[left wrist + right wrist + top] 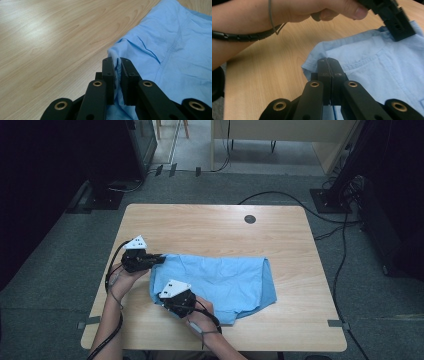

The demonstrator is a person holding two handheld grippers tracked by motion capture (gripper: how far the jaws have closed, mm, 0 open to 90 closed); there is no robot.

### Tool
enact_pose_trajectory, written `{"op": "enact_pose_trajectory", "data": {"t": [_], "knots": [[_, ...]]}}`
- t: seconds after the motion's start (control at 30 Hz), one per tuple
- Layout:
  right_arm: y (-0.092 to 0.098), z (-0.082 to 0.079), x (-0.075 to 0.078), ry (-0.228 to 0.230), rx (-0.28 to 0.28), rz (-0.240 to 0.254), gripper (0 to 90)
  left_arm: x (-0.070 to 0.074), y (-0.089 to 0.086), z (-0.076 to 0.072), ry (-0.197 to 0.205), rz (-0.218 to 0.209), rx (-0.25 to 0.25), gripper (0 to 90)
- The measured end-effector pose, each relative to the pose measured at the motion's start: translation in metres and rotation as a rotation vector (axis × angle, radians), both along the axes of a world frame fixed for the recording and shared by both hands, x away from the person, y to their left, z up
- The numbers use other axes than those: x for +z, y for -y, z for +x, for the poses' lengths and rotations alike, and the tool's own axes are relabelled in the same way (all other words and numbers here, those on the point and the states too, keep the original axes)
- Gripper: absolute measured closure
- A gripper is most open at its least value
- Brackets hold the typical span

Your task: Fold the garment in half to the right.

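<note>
From the high view, a light blue cotton shirt (pixel 220 280) lies crumpled on the pale wooden table (pixel 210 227), its long axis running left to right, nearer the front edge than the back. The left gripper (pixel 159 259) meets the shirt's left end, and the right gripper (pixel 170 304) meets its front-left part. In the left gripper view, the jaws pinch a raised fold of the shirt (pixel 160 47). In the right gripper view, the jaws are clamped on a seamed edge of the shirt (pixel 372 62), near the person's left hand (pixel 319 10).
</note>
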State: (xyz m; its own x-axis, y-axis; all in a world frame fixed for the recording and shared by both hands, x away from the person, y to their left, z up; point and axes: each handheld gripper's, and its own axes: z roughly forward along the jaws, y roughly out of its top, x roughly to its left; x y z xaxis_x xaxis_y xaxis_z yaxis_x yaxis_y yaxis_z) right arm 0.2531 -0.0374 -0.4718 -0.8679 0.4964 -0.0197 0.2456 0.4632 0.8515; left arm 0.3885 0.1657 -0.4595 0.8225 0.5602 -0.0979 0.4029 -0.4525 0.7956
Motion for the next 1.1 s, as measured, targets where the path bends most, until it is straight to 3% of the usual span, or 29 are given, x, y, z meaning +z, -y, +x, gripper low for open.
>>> {"op": "enact_pose_trajectory", "data": {"t": [0.1, 0.13, 0.23, 0.27, 0.3, 0.33, 0.37, 0.47, 0.53, 0.57, 0.6, 0.7, 0.77, 0.8, 0.83, 0.87, 0.9, 0.93, 0.97, 1.0, 1.1], "knots": [[0.002, 0.000, 0.006, -0.006, 0.009, 0.022, 89.6, 0.000, 0.000, 0.000, 0.000, 0.000, 0.000, 83.0], [0.002, 0.000, 0.006, -0.006, 0.009, 0.022, 89.6, 0.014, -0.001, -0.003, 0.021, 0.033, -0.008, 83.0], [0.002, -0.002, 0.016, -0.005, 0.020, 0.049, 89.6, 0.018, -0.002, -0.003, 0.025, 0.039, -0.012, 83.3], [0.002, -0.003, 0.018, 0.000, 0.022, 0.056, 89.6, 0.023, -0.002, -0.004, 0.029, 0.045, -0.013, 83.4], [0.003, -0.004, 0.022, 0.003, 0.023, 0.063, 89.6, 0.044, -0.002, -0.011, 0.054, 0.082, -0.015, 83.4], [0.003, -0.004, 0.022, 0.003, 0.023, 0.063, 89.6, 0.044, -0.002, -0.011, 0.054, 0.082, -0.015, 83.5], [0.005, -0.007, 0.039, 0.019, 0.041, 0.098, 89.6, 0.044, -0.002, -0.011, 0.054, 0.082, -0.015, 83.5], [0.006, -0.008, 0.042, 0.018, 0.044, 0.106, 89.6, 0.051, -0.003, -0.015, 0.067, 0.083, -0.013, 83.5], [0.008, -0.010, 0.053, 0.024, 0.058, 0.131, 89.6, 0.072, -0.004, -0.024, 0.092, 0.068, -0.009, 83.5], [0.008, -0.010, 0.053, 0.024, 0.058, 0.131, 89.6, 0.072, -0.004, -0.024, 0.092, 0.068, -0.009, 83.5], [0.011, -0.014, 0.066, 0.046, 0.069, 0.152, 89.6, 0.072, -0.004, -0.024, 0.092, 0.068, -0.009, 83.5], [0.011, -0.014, 0.066, 0.046, 0.069, 0.152, 89.6, 0.084, -0.003, -0.028, 0.107, 0.064, -0.012, 83.5], [0.015, -0.019, 0.083, 0.082, 0.084, 0.169, 89.6, 0.090, -0.003, -0.030, 0.111, 0.059, -0.015, 83.5], [0.016, -0.020, 0.087, 0.087, 0.085, 0.172, 89.6, 0.111, -0.004, -0.036, 0.139, 0.047, -0.010, 83.5], [0.016, -0.020, 0.087, 0.087, 0.085, 0.172, 89.6, 0.111, -0.004, -0.036, 0.139, 0.047, -0.010, 83.5], [0.020, -0.024, 0.102, 0.123, 0.091, 0.182, 89.6, 0.111, -0.004, -0.036, 0.139, 0.047, -0.010, 83.5], [0.020, -0.024, 0.102, 0.123, 0.091, 0.182, 89.6, 0.111, -0.004, -0.036, 0.139, 0.047, -0.010, 83.5], [0.020, -0.024, 0.102, 0.123, 0.091, 0.182, 89.6, 0.121, -0.006, -0.042, 0.186, 0.021, -0.003, 83.5], [0.024, -0.026, 0.110, 0.140, 0.095, 0.189, 89.6, 0.121, -0.006, -0.042, 0.186, 0.021, -0.003, 83.6], [0.024, -0.026, 0.110, 0.140, 0.095, 0.189, 89.6, 0.126, -0.005, -0.047, 0.212, -0.012, 0.000, 83.6], [0.032, -0.026, 0.114, 0.145, 0.096, 0.210, 89.6, 0.123, -0.001, -0.046, 0.215, -0.015, -0.002, 83.5]]}}
